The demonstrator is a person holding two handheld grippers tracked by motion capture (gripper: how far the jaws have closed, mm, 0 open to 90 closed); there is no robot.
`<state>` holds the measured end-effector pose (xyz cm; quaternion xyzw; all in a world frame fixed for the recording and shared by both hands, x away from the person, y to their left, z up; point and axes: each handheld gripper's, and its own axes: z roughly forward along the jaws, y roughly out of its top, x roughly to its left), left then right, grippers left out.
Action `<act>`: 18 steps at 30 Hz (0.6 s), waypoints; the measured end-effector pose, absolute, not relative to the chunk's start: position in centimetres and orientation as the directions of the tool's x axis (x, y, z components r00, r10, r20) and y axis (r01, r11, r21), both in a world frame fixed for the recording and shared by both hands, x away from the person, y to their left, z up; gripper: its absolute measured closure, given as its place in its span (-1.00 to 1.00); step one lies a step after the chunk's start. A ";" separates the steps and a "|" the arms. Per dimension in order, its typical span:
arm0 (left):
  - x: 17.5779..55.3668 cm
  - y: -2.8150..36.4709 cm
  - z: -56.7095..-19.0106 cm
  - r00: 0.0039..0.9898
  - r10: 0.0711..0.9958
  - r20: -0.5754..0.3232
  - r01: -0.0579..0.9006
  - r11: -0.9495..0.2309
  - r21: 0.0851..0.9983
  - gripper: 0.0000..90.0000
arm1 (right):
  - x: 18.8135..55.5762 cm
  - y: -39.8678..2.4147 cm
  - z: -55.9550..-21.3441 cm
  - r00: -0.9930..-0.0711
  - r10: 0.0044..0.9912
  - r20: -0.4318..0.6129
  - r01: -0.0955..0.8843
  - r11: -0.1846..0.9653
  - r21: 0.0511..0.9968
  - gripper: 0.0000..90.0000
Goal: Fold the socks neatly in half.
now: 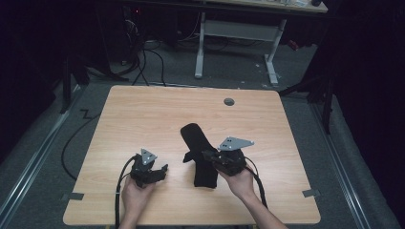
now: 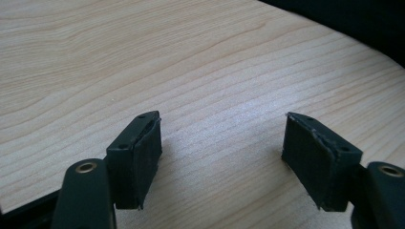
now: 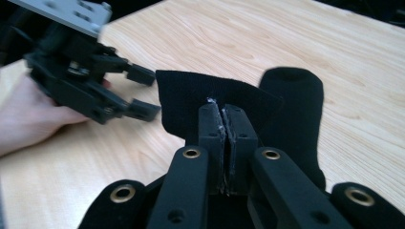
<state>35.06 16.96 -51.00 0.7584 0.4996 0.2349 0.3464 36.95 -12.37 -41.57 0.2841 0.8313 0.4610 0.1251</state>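
Right tongs pinch a black sock on the wooden table.

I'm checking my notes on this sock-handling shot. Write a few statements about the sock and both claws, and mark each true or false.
1. The right claw is shut on the black sock. True.
2. The left claw is shut. False: its jaws stand apart over bare wood.
3. The sock lies on a wooden table. True.
4. The left claw holds the sock's far end. False: it holds nothing and sits beside the sock.
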 end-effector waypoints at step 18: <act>35.1 17.0 -51.0 0.389 0.921 0.010 0.595 -0.259 0.760 -0.33 | 39.5 -11.3 -45.2 -0.801 0.598 0.004 0.365 0.484 0.795 0.92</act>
